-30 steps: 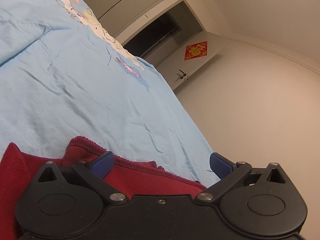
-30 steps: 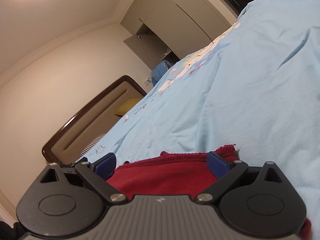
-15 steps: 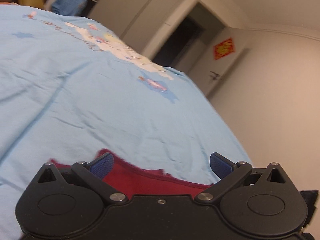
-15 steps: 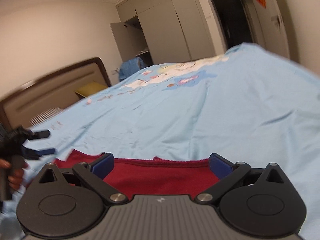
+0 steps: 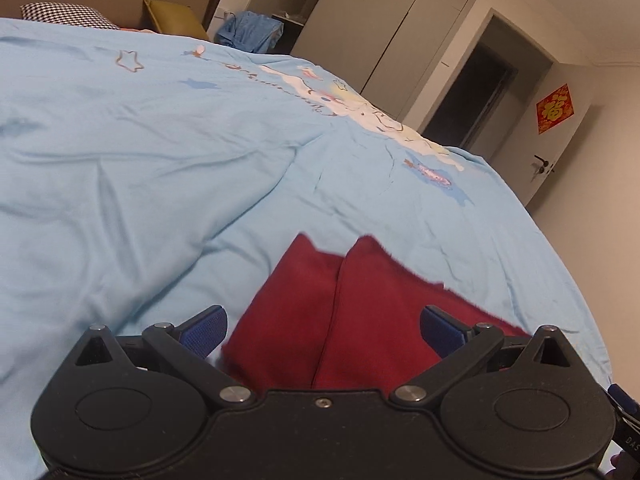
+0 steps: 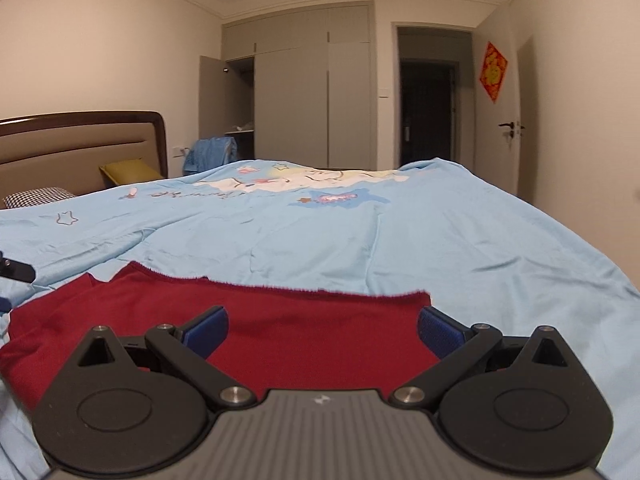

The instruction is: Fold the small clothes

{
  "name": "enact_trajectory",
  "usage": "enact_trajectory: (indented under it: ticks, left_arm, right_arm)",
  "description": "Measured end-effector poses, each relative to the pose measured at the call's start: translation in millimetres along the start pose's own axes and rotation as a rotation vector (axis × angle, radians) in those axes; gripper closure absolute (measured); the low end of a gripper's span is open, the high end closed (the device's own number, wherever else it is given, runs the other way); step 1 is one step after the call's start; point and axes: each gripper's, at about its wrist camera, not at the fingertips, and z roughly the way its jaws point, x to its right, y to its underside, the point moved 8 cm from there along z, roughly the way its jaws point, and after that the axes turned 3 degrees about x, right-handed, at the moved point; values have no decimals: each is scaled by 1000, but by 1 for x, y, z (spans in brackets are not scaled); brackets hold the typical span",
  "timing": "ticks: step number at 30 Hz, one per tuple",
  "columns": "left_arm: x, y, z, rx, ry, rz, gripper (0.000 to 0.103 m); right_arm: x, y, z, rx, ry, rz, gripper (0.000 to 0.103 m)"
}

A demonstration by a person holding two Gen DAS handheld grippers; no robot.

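While both the left gripper (image 5: 322,330) and right gripper (image 6: 323,330) hover wide open and empty over the dark red garment (image 6: 256,332) lying flat on the light blue bedspread (image 6: 440,240), a fold seems next: pinch an edge. Wardrobe (image 6: 312,92) and door (image 6: 520,120) stand beyond.

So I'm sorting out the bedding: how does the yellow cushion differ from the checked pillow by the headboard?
The plain mustard-yellow cushion leans up against the padded brown headboard; the black-and-white checked pillow is patterned and lies low, nearer the light blue duvet. Both sit at the head of the bed.
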Motion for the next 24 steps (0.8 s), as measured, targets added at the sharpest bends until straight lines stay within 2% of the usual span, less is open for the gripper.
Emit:
enact_trajectory:
  ticks: [4, 8, 11, 19, 24]
  left_arm:
    - [-4, 26, -16, 10, -9, -4, 1]
    - [-4, 37, -35, 100, 18, 6, 1]
    - [-1, 43, -40, 120, 17, 29, 1]
    - [16, 72, -31, 43, 54, 31, 1]
    - [23, 81, -30, 28, 58, 65, 1]
  right_arm:
    - [-12, 24, -10, 8, 26, -5, 0]
    - [-21, 38, -17, 33, 28, -14, 0]
    - [-25, 43, -19, 38, 20, -26, 0]
    - [-39, 62, -15, 31, 2, -71, 0]
    - [-35, 74, -4, -12, -39, -14, 0]
